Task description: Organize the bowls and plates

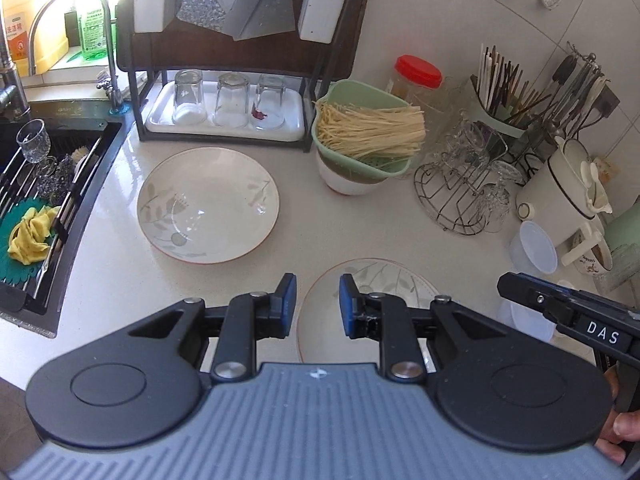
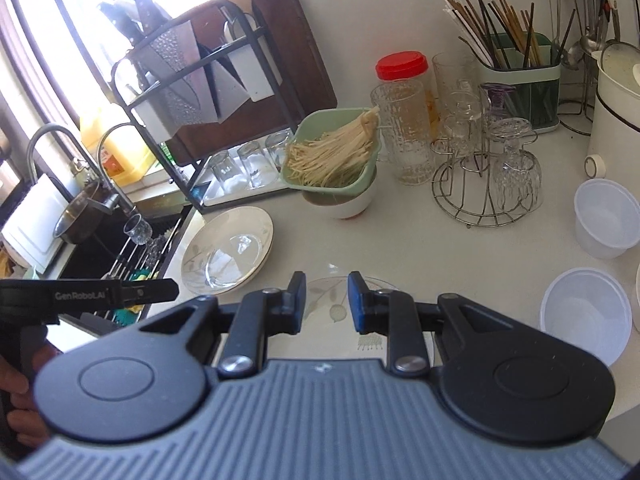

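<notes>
My left tongs (image 1: 318,306) sit low in the middle of the left wrist view, jaws a narrow gap apart with nothing between the blue pads. They hang above the near plate (image 1: 384,284), whose leaf-patterned rim shows through the gap and to its right; I see no contact with it. My right tongs (image 2: 327,302) look the same in the right wrist view: jaws slightly parted, pinching nothing, with that same plate visible between and below them. Each tool pokes into the other's view, the right one at the right edge of the left wrist view, the left one at the left edge of the right wrist view.

The second plate (image 1: 208,205) lies flat on the white counter (image 1: 360,232) at centre left of the left wrist view, well apart from the near plate and empty. Behind it, at upper centre, stands a black rack (image 1: 224,60) with three upturned glasses (image 1: 230,100) on a white tray. Right of the rack, a green strainer (image 1: 360,136) of pale noodles rests in a white bowl (image 1: 348,182). In the right wrist view, two clear plastic tubs (image 2: 584,316) stand on the counter at the right edge. The sink (image 1: 48,184) fills the left edge of the left wrist view, holding a yellow cloth (image 1: 32,236).
</notes>
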`<state>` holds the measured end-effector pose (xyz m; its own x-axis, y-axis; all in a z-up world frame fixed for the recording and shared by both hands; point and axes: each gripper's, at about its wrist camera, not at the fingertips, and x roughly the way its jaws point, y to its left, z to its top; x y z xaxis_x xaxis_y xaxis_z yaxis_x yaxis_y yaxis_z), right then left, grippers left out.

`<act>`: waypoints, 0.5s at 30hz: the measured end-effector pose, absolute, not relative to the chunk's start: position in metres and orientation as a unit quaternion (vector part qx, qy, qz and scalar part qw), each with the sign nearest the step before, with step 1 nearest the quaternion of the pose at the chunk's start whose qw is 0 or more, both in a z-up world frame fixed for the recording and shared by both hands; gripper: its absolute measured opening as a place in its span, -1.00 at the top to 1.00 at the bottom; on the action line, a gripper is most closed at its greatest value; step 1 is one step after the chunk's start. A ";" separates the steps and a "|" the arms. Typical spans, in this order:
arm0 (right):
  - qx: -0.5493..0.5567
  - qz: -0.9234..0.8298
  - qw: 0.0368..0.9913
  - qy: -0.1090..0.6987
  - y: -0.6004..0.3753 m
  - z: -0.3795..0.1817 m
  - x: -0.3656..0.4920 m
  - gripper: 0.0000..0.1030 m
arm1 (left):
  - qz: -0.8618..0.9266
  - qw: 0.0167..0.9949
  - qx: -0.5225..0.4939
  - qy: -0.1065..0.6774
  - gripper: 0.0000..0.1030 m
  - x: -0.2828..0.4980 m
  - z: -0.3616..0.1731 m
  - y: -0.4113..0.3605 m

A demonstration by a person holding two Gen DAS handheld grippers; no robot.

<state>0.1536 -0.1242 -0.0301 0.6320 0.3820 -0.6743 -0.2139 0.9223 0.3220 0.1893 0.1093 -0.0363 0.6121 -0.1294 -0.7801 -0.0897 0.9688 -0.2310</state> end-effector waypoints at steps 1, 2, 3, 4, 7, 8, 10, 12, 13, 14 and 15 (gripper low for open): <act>0.103 0.169 0.896 0.396 -0.122 -0.030 0.153 0.49 | -0.009 0.888 -0.127 0.441 0.51 0.188 -0.037 0.111; 0.100 0.172 0.896 0.398 -0.120 -0.031 0.153 0.49 | -0.006 0.888 -0.130 0.442 0.51 0.187 -0.038 0.112; 0.096 0.176 0.895 0.400 -0.118 -0.032 0.153 0.49 | -0.002 0.887 -0.133 0.442 0.51 0.186 -0.039 0.114; 0.093 0.179 0.894 0.401 -0.116 -0.033 0.154 0.49 | 0.002 0.887 -0.135 0.442 0.51 0.185 -0.040 0.115; 0.083 0.190 0.891 0.404 -0.111 -0.034 0.155 0.49 | 0.018 0.886 -0.137 0.443 0.51 0.181 -0.044 0.118; 0.078 0.194 0.890 0.404 -0.109 -0.035 0.157 0.49 | 0.024 0.884 -0.141 0.445 0.51 0.180 -0.045 0.120; 0.072 0.205 0.887 0.407 -0.105 -0.037 0.159 0.49 | 0.035 0.882 -0.151 0.446 0.51 0.178 -0.048 0.123; 0.065 0.218 0.884 0.409 -0.100 -0.039 0.161 0.49 | 0.050 0.879 -0.157 0.448 0.51 0.175 -0.052 0.127; 0.060 0.225 0.882 0.409 -0.098 -0.039 0.162 0.49 | 0.056 0.877 -0.160 0.449 0.51 0.174 -0.053 0.128; 0.055 0.233 0.881 0.409 -0.094 -0.040 0.163 0.49 | 0.062 0.876 -0.165 0.449 0.51 0.172 -0.055 0.131; 0.051 0.241 0.878 0.410 -0.090 -0.041 0.165 0.49 | 0.068 0.875 -0.168 0.449 0.51 0.171 -0.057 0.132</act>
<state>0.1647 -0.0905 -0.0409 0.5473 0.4648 -0.6960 -0.3814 0.8788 0.2870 0.1711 0.1325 -0.0570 0.5869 -0.0313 -0.8090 -0.2700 0.9345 -0.2321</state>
